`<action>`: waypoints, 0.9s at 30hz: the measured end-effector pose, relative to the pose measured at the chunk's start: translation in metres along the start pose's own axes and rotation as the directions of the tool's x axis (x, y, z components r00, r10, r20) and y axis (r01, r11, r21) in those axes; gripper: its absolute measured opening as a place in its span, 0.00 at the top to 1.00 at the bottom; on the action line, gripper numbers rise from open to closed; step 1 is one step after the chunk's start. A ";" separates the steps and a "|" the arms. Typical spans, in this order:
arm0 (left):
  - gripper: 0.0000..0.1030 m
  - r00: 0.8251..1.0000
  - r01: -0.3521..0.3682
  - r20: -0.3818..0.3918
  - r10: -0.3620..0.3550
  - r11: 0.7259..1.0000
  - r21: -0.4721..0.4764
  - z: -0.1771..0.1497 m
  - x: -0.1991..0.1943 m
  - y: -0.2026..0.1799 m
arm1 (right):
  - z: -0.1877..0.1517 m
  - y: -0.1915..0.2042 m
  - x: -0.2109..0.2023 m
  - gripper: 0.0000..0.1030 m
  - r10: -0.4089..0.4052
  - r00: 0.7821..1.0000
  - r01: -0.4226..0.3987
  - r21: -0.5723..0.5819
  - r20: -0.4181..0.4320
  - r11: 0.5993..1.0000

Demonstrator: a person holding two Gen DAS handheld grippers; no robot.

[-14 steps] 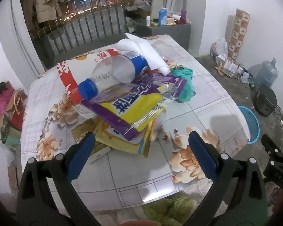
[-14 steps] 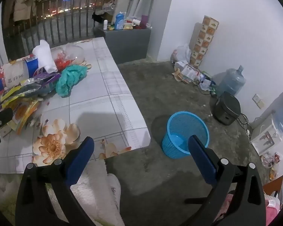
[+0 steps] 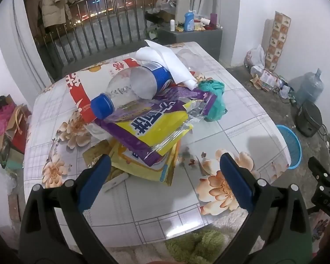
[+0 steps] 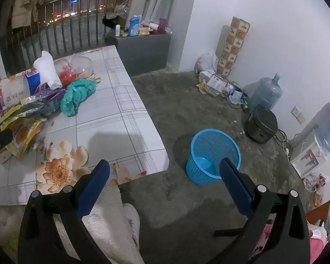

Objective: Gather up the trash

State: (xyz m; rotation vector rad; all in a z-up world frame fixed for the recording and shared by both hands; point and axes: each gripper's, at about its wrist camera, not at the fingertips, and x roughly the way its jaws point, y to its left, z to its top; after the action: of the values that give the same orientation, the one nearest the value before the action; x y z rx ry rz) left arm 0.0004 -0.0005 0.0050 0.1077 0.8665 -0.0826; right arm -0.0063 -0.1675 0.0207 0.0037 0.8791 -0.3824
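Trash [image 3: 147,118]: crinkly foil wrappers, seemingly frosted bottle [image 3: 132,88].

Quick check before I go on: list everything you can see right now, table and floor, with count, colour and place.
table: one, floral cloth, centre
plastic bottle: one, clear with blue cap, atop the pile
snack wrappers: several, purple and yellow, under the bottle
white paper: one, behind the bottle
crumpled bag: one, teal, right of the pile
wastebasket: one, blue, on the floor beside the table, looks empty
water jug: one, bluish, by the wall
left tongs: open, near the pile
right tongs: open, empty
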 end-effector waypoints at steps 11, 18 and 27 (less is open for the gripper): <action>0.08 1.000 0.002 0.000 -0.002 1.000 -0.004 -0.001 -0.001 0.001 | 0.000 0.003 0.003 0.06 0.003 1.000 -0.003 0.003 0.001 1.000; 0.08 1.000 0.001 -0.003 -0.001 1.000 -0.006 -0.002 0.000 0.002 | 0.000 0.005 0.002 0.06 0.005 1.000 -0.005 0.004 0.000 1.000; 0.08 1.000 0.001 -0.005 -0.001 1.000 -0.005 -0.001 0.000 0.002 | 0.000 0.002 0.002 0.06 0.009 1.000 -0.009 0.006 0.000 1.000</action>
State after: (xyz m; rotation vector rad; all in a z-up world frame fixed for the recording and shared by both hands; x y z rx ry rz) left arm -0.0003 0.0014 0.0042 0.1025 0.8713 -0.0812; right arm -0.0041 -0.1663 0.0191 0.0138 0.8781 -0.3766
